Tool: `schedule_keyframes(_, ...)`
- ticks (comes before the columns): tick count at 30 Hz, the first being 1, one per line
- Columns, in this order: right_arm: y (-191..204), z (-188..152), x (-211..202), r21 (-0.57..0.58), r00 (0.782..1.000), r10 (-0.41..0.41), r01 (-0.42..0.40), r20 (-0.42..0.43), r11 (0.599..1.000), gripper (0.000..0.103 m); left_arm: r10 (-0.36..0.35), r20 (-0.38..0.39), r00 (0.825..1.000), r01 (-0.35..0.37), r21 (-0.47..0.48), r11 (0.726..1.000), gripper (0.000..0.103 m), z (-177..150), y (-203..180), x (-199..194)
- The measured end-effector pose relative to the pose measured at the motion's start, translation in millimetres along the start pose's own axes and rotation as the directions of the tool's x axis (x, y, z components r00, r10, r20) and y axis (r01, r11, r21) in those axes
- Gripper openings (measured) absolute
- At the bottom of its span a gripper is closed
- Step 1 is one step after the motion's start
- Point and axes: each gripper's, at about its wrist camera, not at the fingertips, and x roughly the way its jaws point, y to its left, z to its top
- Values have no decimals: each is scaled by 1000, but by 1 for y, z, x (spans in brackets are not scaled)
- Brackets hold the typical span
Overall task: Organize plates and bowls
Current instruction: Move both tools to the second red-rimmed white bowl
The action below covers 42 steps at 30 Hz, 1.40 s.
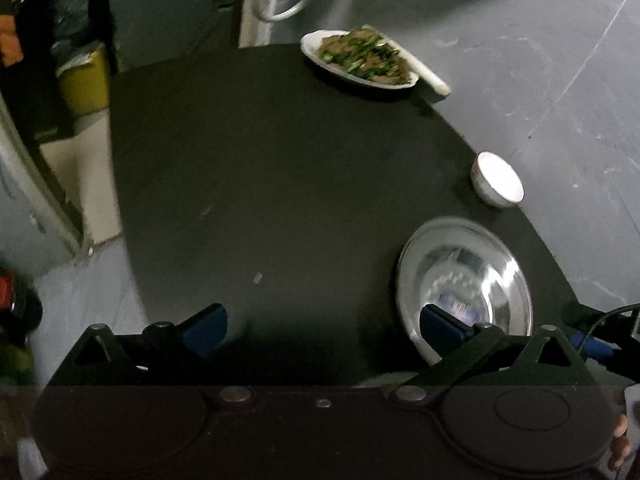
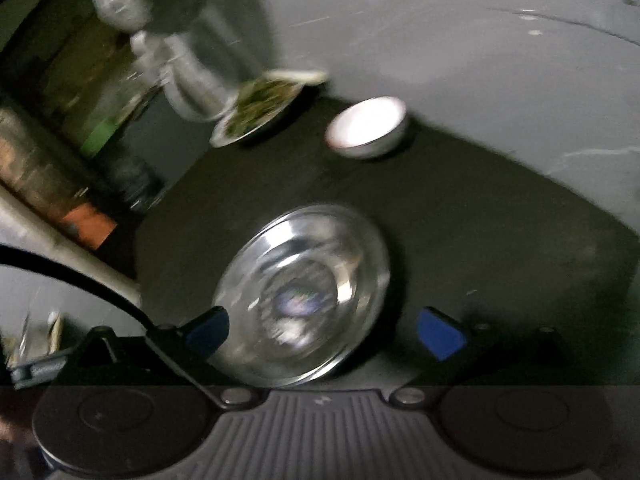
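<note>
A shiny steel bowl [image 1: 466,284] [image 2: 304,292] rests on the dark round table [image 1: 260,184] near its right edge. Beyond it stands a small white bowl [image 1: 498,179] [image 2: 366,126]. At the table's far side lies a white plate of green vegetables [image 1: 358,58] [image 2: 260,106]. My left gripper [image 1: 324,326] stands open over bare tabletop, its right finger overlapping the steel bowl's near rim. My right gripper [image 2: 326,332] is open too, with the steel bowl's near part lying between its blue pads; neither pad presses on it. This view is blurred.
A white stick-like object [image 1: 424,76] lies behind the vegetable plate. Grey floor [image 1: 540,60] surrounds the table. A yellow bin [image 1: 86,80] and clutter stand at the left. A black cable [image 2: 100,284] runs across the right wrist view's left side.
</note>
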Motion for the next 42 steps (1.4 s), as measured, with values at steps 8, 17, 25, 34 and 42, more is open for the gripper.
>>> schedule_keyframes(8,-27,33,14,99,993,-82,73,88,992,103,-1,59,998,1,5,1000,102,60,-60,49)
schedule_keyframes(17,-29,77,54,102,968,-128,108,215,989,103,-22,120,993,9,109,994,102,122,-131,126)
schedule_keyframes(25,-50,97,84,128,964,-137,110,227,986,98,-40,74,996,25,193,981,102,138,-153,173)
schedule_keyframes(34,-57,110,105,100,972,-117,98,201,990,72,-108,16,994,102,232,967,79,133,-161,193)
schedule_keyframes(42,-56,116,113,80,983,-70,57,172,995,46,-182,-33,983,185,235,954,33,126,-168,200)
